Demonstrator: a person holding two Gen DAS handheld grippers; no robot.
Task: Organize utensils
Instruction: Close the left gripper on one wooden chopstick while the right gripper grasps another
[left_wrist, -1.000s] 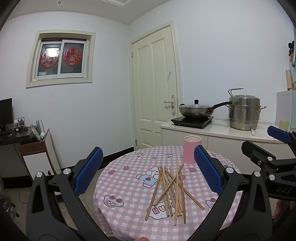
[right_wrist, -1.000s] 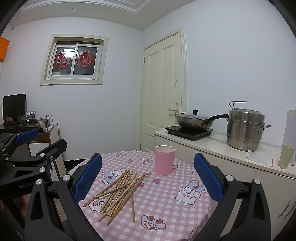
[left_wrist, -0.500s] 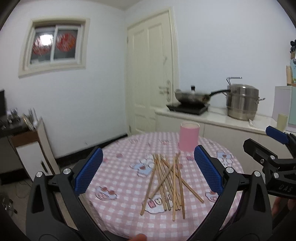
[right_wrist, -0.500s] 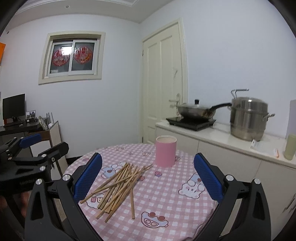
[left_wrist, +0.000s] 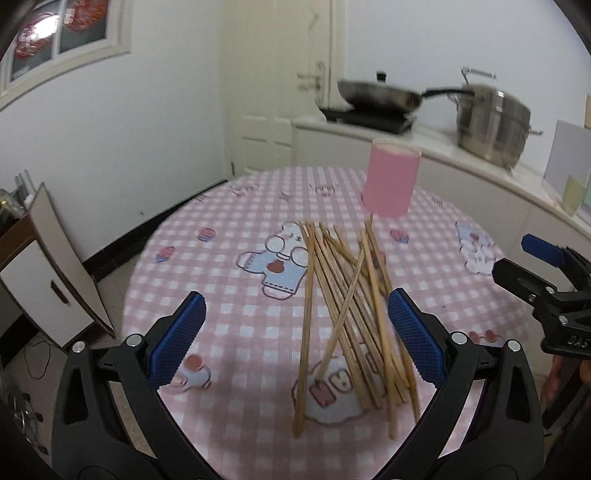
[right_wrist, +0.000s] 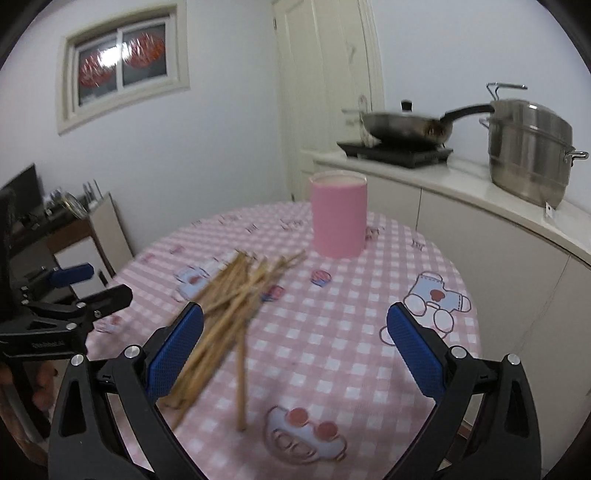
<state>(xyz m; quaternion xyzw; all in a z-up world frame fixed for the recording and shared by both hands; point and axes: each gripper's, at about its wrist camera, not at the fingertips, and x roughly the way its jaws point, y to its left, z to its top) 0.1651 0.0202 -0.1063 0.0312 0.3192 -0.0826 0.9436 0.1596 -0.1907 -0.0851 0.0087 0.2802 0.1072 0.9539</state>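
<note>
1. One round table under a pink checked cloth with cartoon prints fills both views; its near edge is cut off behind the gripper frames.
2. Behind it runs a white counter carrying a steel steamer pot and a wok on a black induction hob; all are smeared by motion blur in the left wrist view.
3. Both tongs stand wide apart with nothing between them: the left gripper hangs above the near end of the chopsticks, and the right gripper hangs over bare cloth to the right of them.
4. A pink cup stands upright on the far side of the table, just beyond the far tips of the sticks.
5. Loose wooden chopsticks lie crossed in a heap at the table's middle; the overlap and blur make them impossible to count, and in the right wrist view the left blue pad covers part of the pile.
</note>
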